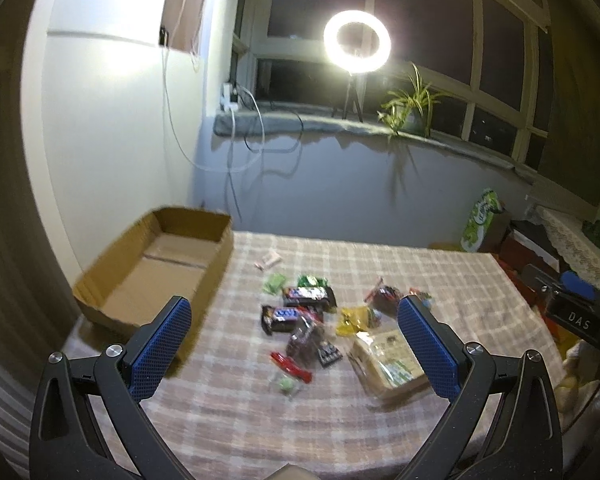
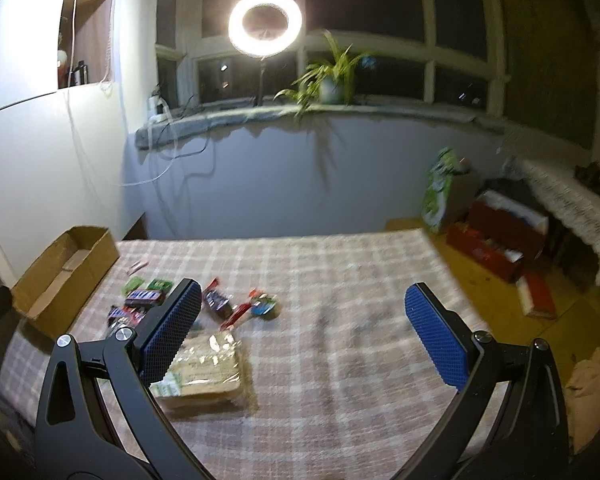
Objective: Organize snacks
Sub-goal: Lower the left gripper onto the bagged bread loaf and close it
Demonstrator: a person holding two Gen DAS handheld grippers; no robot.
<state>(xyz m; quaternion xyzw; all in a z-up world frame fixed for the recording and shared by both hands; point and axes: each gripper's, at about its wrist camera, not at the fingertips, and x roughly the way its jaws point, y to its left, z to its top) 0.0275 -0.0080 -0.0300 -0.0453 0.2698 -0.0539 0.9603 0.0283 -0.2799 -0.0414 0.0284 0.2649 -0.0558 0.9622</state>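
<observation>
Several snacks lie in a loose pile [image 1: 312, 320] on the checked tablecloth [image 1: 260, 420]: dark candy bars [image 1: 308, 295], a yellow packet [image 1: 354, 320], a red stick pack [image 1: 291, 364] and a large clear-wrapped cracker pack [image 1: 388, 364]. An open, empty cardboard box [image 1: 160, 264] stands at the table's left edge. My left gripper [image 1: 296, 344] is open and empty, above the pile. My right gripper [image 2: 302, 332] is open and empty, over bare cloth right of the cracker pack [image 2: 204, 372] and pile [image 2: 220, 304]. The box shows in the right wrist view [image 2: 64, 272] at far left.
A ring light on a tripod [image 1: 356, 42] and a potted plant [image 1: 410, 108] stand on the windowsill behind the table. A green bag [image 2: 440, 188], red boxes [image 2: 496, 240] and a lace-covered bench [image 2: 568, 200] are on the floor to the right.
</observation>
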